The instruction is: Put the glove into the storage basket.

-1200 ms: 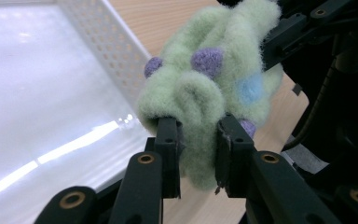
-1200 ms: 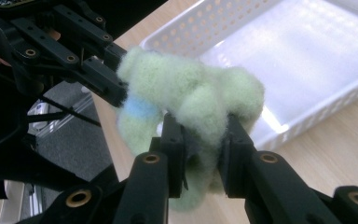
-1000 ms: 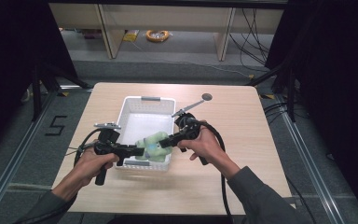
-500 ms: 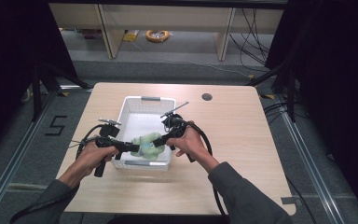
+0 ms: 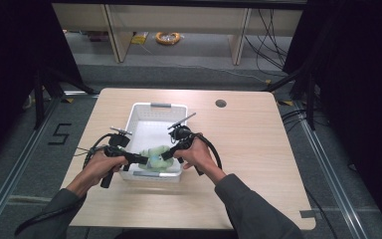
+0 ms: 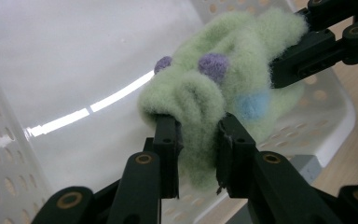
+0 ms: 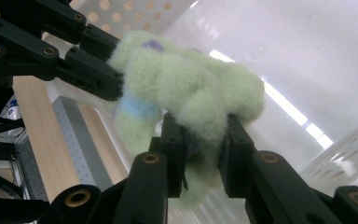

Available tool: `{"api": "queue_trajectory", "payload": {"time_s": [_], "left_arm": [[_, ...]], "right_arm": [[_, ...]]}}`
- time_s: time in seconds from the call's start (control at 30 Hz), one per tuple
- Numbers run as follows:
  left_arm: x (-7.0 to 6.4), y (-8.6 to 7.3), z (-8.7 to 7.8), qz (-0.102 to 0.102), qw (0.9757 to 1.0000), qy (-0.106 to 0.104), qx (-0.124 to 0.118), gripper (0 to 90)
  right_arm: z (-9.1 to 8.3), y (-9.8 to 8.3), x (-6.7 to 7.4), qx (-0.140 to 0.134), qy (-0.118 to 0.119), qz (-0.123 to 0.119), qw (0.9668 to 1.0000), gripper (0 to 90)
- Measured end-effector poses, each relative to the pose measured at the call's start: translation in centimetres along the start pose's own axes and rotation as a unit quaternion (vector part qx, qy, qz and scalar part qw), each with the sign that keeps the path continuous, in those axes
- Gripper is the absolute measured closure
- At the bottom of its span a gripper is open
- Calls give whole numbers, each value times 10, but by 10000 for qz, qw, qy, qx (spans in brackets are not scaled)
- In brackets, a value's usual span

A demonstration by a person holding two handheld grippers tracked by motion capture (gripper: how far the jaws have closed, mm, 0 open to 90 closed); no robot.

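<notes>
Pale green and fuzzy, the plush toy (image 6: 223, 88) with purple and blue spots hangs inside the white perforated basket (image 5: 138, 115), at its near end, just above the near rim. The left gripper (image 6: 196, 135) clamps one fold of the toy between its black jaws; the right gripper (image 7: 200, 135) pinches the opposite side. The basket sits on the wooden table (image 5: 258, 144), left of its middle and towards the near edge.

- right gripper (image 7: 200, 154) fingers pinch a fold of the fuzzy green sock (image 7: 191, 88).
- left gripper (image 7: 114, 79) grips the sock's far end, upper left.
- white perforated basket (image 7: 335, 154) behind; table (image 7: 32, 121) at left.
</notes>
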State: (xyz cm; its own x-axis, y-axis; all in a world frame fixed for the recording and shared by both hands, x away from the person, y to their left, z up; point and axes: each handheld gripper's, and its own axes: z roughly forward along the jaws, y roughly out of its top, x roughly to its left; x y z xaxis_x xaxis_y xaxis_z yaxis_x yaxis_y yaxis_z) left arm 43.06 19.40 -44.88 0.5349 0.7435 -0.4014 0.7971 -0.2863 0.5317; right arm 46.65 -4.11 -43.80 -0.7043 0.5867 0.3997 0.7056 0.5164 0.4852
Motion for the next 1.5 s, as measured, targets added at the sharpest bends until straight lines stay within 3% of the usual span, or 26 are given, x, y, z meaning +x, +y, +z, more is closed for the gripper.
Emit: {"api": "queue_trajectory", "payload": {"time_s": [0.1,0.17,0.37,0.6,0.67,0.73,0.83,0.97,1.07,1.2,1.37,1.5], "left_arm": [[0,0,5,60,9999,69,128,712],[1,2,4,219,9993,156,278,712],[4,0,10,245,9982,202,506,702],[3,1,13,383,9961,466,639,666],[3,1,13,433,9951,610,653,634],[4,1,13,398,9951,599,682,619],[4,1,12,416,9943,742,645,579],[2,3,10,390,9945,781,575,523],[-2,4,9,300,9950,867,404,490],[-6,5,5,322,9939,1026,229,466],[-10,6,1,250,9944,1020,107,438],[-14,7,-4,265,9955,914,-3,414]], "right_arm": [[4,0,0,89,-59,-5,9999,748],[7,0,0,137,-124,-3,9998,746],[13,0,0,243,-123,-9,9996,742],[20,1,2,324,-173,-22,9993,724],[20,1,5,322,-489,-136,9982,721],[21,2,5,318,-516,-134,9981,713],[23,2,7,327,-567,-167,9977,693],[23,3,9,399,-708,-184,9965,669],[24,4,9,389,-810,-297,9955,624],[20,5,12,378,-961,-260,9943,549],[10,8,11,161,-1092,-209,9937,473],[-2,10,11,-96,-935,-279,9952,462]]}}
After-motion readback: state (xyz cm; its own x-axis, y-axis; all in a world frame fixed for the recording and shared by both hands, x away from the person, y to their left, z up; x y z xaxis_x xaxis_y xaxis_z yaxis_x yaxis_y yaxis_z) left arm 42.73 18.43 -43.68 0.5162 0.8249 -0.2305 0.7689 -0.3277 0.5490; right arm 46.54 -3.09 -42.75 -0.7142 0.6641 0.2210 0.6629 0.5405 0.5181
